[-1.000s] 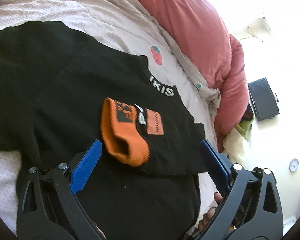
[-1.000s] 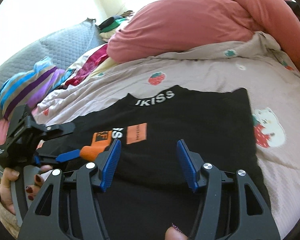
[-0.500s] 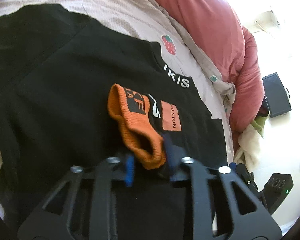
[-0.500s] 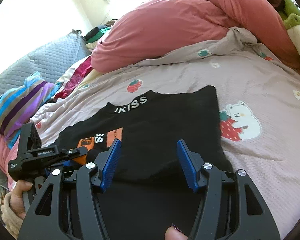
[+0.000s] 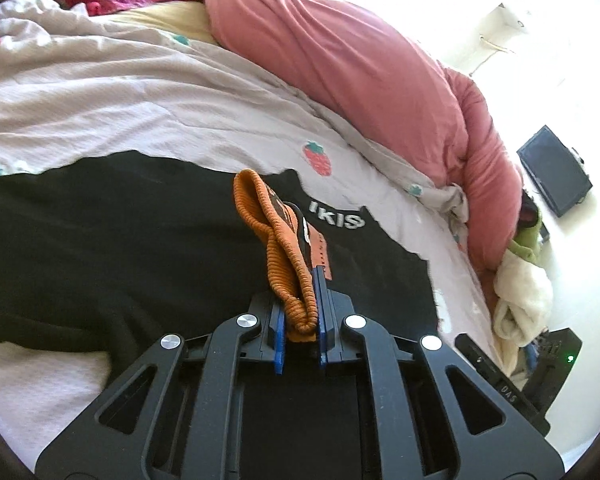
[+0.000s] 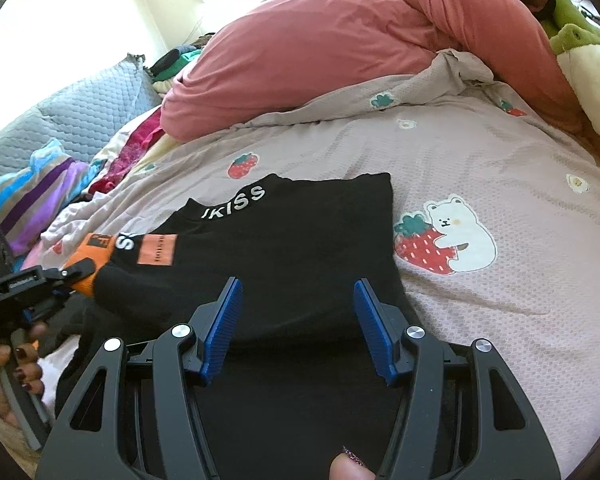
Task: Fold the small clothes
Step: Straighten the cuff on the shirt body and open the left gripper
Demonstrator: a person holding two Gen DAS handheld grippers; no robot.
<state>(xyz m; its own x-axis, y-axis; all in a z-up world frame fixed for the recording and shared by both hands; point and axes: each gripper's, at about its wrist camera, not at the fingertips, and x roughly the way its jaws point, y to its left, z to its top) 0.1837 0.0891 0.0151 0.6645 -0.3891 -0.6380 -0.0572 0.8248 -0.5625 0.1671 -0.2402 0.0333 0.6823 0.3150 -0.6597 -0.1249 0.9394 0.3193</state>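
Observation:
A small black sweater (image 6: pixel 300 240) with white collar lettering lies on the bed, partly folded; it also shows in the left wrist view (image 5: pixel 120 240). Its sleeve ends in an orange ribbed cuff (image 5: pixel 284 256). My left gripper (image 5: pixel 302 320) is shut on that cuff and holds it lifted above the sweater's body; it shows at the left edge of the right wrist view (image 6: pixel 60 280). My right gripper (image 6: pixel 298 320) is open and empty, hovering over the sweater's lower body.
A pale bedsheet (image 6: pixel 500 200) with strawberry and bear prints covers the bed. A pink duvet (image 6: pixel 340 52) is bunched behind the sweater. Coloured clothes (image 6: pixel 40 188) and a grey quilted pillow (image 6: pixel 80 112) lie at the left. A green and white plush (image 6: pixel 580 52) sits far right.
My left gripper closed on the orange cuff and lifted it off the sweater. My right gripper stayed open and shifted a little over the sweater.

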